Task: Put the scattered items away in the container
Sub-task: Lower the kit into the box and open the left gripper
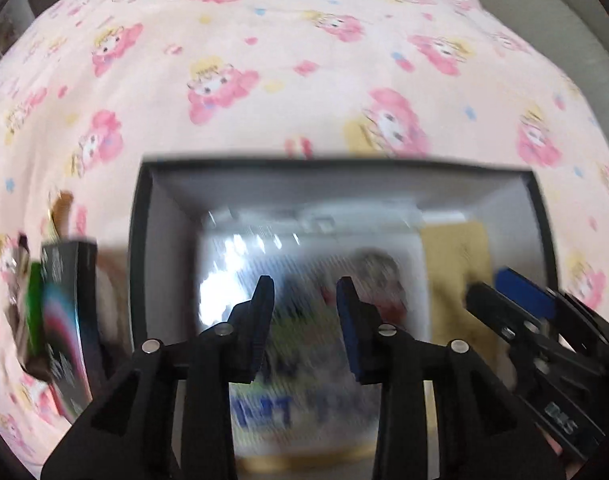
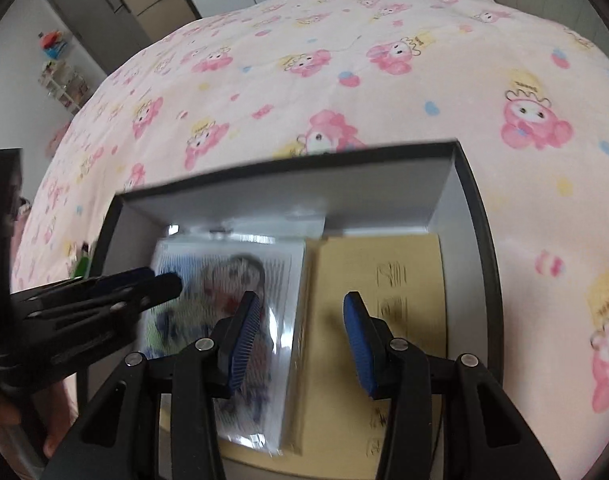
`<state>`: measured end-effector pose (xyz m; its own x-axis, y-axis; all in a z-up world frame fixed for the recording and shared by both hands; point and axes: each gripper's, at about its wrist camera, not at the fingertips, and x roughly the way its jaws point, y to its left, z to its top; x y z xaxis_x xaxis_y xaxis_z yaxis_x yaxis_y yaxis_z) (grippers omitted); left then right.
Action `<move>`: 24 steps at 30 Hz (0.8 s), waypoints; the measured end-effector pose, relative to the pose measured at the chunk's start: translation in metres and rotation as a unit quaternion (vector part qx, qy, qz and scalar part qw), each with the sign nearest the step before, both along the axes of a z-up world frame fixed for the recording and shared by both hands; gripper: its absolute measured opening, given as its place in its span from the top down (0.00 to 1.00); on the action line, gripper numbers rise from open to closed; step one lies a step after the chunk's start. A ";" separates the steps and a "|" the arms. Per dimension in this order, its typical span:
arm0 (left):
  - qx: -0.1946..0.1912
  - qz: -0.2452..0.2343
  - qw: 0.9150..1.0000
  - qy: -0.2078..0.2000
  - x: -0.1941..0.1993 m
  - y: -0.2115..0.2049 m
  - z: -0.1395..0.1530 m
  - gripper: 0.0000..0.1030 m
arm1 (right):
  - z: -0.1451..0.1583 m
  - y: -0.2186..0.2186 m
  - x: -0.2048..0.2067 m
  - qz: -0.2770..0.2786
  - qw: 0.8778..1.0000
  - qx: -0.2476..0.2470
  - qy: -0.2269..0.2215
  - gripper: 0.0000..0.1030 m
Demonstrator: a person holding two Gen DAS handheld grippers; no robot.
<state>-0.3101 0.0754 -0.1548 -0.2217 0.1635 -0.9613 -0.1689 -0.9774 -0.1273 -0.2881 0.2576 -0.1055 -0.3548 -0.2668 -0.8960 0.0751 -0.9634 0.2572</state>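
I see a dark box (image 2: 478,216) with pale grey inside walls sitting on a bed with a pink cartoon blanket (image 2: 344,80). I use the box as my marker for everything else.

Inside the box, on its left half, lies a shiny plastic-wrapped packet (image 2: 224,300) with a blurry colour picture on it. Just beside it, on the right half of the box, lies a flat brown envelope (image 2: 384,272) with dark writing. The two touch along one edge.

My left hand-held gripper (image 1: 306,320) hangs over the box, above the shiny packet. Its blue pads (image 1: 350,320) stand apart with a gap between them, and nothing is between them.

My right hand-held gripper (image 2: 300,340) hangs over the box too, above the line where the packet meets the envelope. Its fingers are spread wide and hold nothing.

Outside the box, just beside its left wall, some things lie on the blanket: a dark flat pack with a rainbow swirl (image 1: 66,320), and something green (image 1: 34,304) next to it. They are too blurry for me to tell what they are.
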 end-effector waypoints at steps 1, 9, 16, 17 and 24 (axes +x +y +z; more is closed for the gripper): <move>-0.004 0.004 1.000 0.004 -0.018 0.021 -0.005 0.69 | -0.002 0.001 -0.003 -0.005 1.000 -0.004 -0.002 0.61; -0.050 0.026 0.998 -0.017 -0.092 0.039 -0.047 0.68 | -0.038 -0.006 -0.014 0.031 0.998 -0.031 -0.043 0.61; -0.035 -0.001 0.999 -0.028 -0.103 0.032 -0.042 0.66 | -0.054 -0.034 -0.003 0.120 0.989 -0.028 -0.081 0.51; -0.033 -0.004 0.999 -0.023 -0.102 0.032 -0.038 0.66 | -0.053 -0.043 0.001 0.141 0.987 -0.007 -0.074 0.50; 0.058 -0.018 0.998 -0.024 -0.089 0.014 -0.007 0.61 | -0.026 -0.029 0.011 0.122 0.992 -0.007 -0.039 0.50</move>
<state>-0.3986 0.0895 -0.1622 -0.1687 0.2814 -0.9446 -0.1942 -0.9491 -0.2480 -0.2774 0.2284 -0.1316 -0.2084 -0.3484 -0.9139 0.2853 -0.9154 0.2839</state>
